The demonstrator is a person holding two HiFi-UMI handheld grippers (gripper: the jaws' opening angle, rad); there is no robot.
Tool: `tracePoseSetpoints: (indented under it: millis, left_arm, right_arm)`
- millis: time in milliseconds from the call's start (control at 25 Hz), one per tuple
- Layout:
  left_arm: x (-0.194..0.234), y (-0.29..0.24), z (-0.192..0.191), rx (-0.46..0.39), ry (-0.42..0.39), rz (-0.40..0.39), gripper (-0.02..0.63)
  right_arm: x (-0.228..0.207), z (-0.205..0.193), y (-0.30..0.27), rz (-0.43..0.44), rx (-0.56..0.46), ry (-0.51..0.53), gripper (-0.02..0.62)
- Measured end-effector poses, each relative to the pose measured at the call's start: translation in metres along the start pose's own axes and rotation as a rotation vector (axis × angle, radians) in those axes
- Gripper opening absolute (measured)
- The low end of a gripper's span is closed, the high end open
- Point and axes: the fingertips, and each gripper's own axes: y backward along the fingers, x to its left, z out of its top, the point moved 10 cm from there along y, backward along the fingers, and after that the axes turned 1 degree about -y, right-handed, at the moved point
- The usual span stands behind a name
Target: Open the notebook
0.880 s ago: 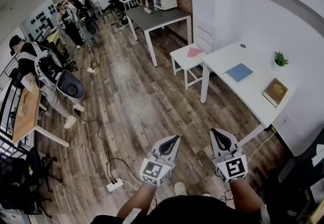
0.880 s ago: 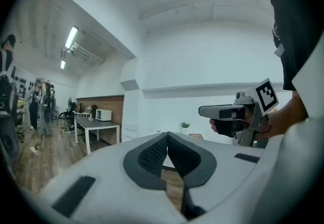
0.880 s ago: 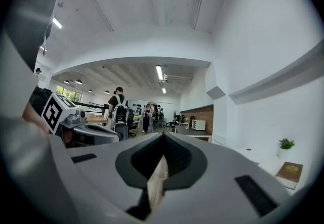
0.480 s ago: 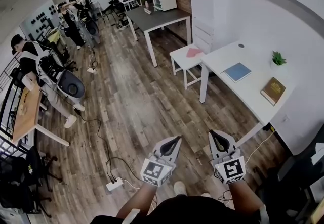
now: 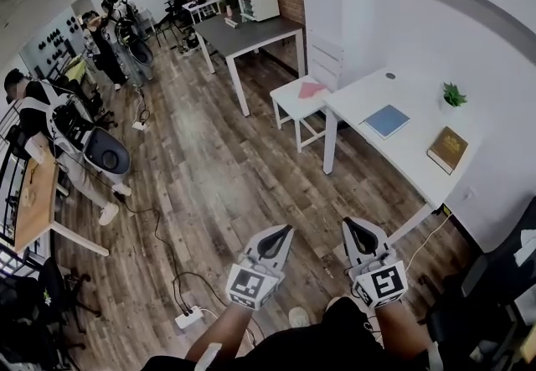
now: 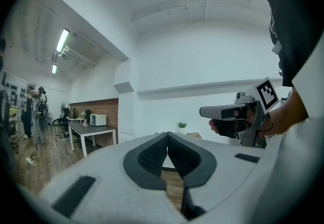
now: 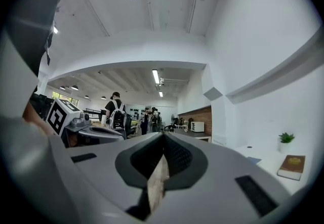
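A blue notebook (image 5: pixel 386 121) lies flat and closed on the white table (image 5: pixel 410 160) at the right, with a brown book (image 5: pixel 447 149) further along it. Both are far ahead of my grippers. My left gripper (image 5: pixel 285 229) and right gripper (image 5: pixel 350 223) are held side by side over the wood floor, level, both shut with nothing in them. In the left gripper view the pads (image 6: pixel 154 154) meet at the tip, and the right gripper (image 6: pixel 238 113) shows beside them. The right gripper view shows the brown book (image 7: pixel 291 166) and the blue notebook (image 7: pixel 251 160) at far right.
A small plant (image 5: pixel 453 95) stands at the white table's back edge. A white stool (image 5: pixel 301 97) with a pink item and a grey table (image 5: pixel 247 33) stand beyond. People (image 5: pixel 50 122) stand at the left. A power strip (image 5: pixel 188 317) with cables lies on the floor; a black chair (image 5: pixel 502 277) is at the right.
The head view has shifted a little, so the white table and stool sit slightly further left. Both grippers keep the same pose and stay shut.
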Motion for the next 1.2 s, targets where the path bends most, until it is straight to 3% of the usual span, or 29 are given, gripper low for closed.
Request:
tracePoseSetpoints:
  millis: [160,600,1200]
  left_arm:
    - [0.013,-0.024,-0.003,0.015,-0.004,-0.001,0.005]
    - [0.069,-0.136,0.002,0.028,-0.018,0.033,0.005]
    - [0.097,-0.299,0.008,0.048,-0.016,-0.005,0.005]
  right_arm:
    - [-0.021,-0.003,-0.015,0.007,0.017,0.044,0.002]
    - [-0.118,-0.006,-0.1,0.024,0.009,0.024,0.002]
    - [-0.269,-0.022,-0.15,-0.069,0.028,0.002,0.002]
